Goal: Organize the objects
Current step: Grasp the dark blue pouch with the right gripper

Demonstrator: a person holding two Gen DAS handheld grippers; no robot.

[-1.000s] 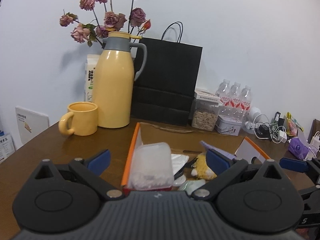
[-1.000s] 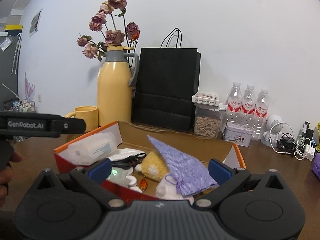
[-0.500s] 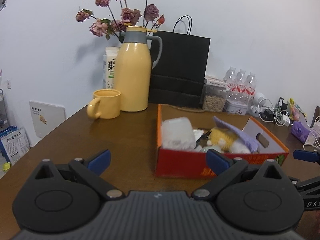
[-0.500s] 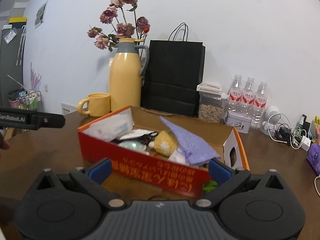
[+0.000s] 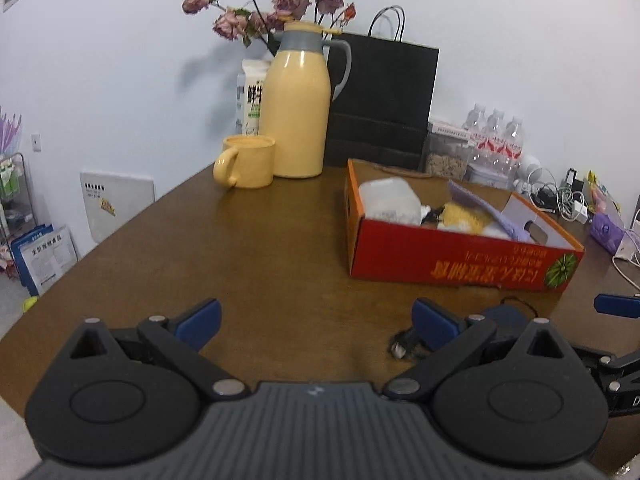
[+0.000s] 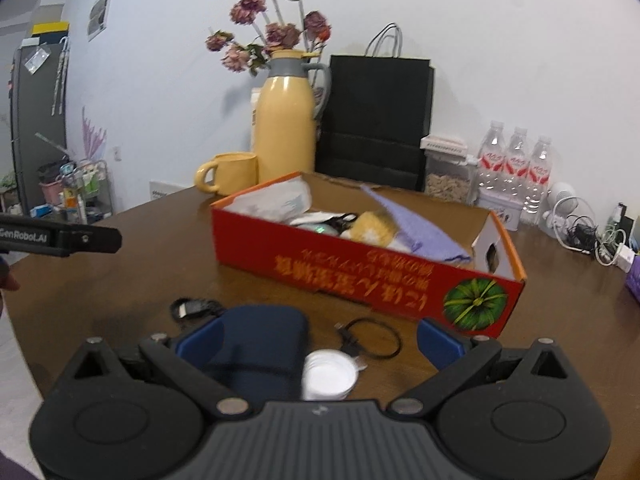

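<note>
Brown wooden surface (image 5: pixel 260 248) underneath everything. Against the white wall, a black paper bag (image 6: pixel 380 120), upright, beside a tall yellow jug (image 6: pixel 284 128) with dried roses (image 6: pixel 272 28) behind it. Yellow mug (image 6: pixel 228 172) just beside the jug. Behind the jug in the left view, a white carton (image 5: pixel 253 96) with dark characters, too blurred to read.

Red-and-orange cardboard box (image 6: pixel 360 268) mid-surface, open-topped, upside-down orange characters along its side plus a green pumpkin picture. Inside: a clear plastic pack (image 6: pixel 276 204), a purple cloth (image 6: pixel 416 228), something yellow and fluffy (image 6: pixel 372 228), other bits not clear.

Three water bottles (image 6: pixel 516 164) with red labels by a clear lidded jar (image 6: pixel 446 176) of what may be seeds.

Left tongs (image 5: pixel 316 320) wide apart, holding nothing; "GenRobot.AI" readable on their side in the right view.

Right tongs (image 6: pixel 318 338) wide apart over a dark blue pouch (image 6: pixel 260 344), a white round lid (image 6: pixel 328 376) and a black cable loop (image 6: pixel 372 340), all lying in front of the box.
</note>
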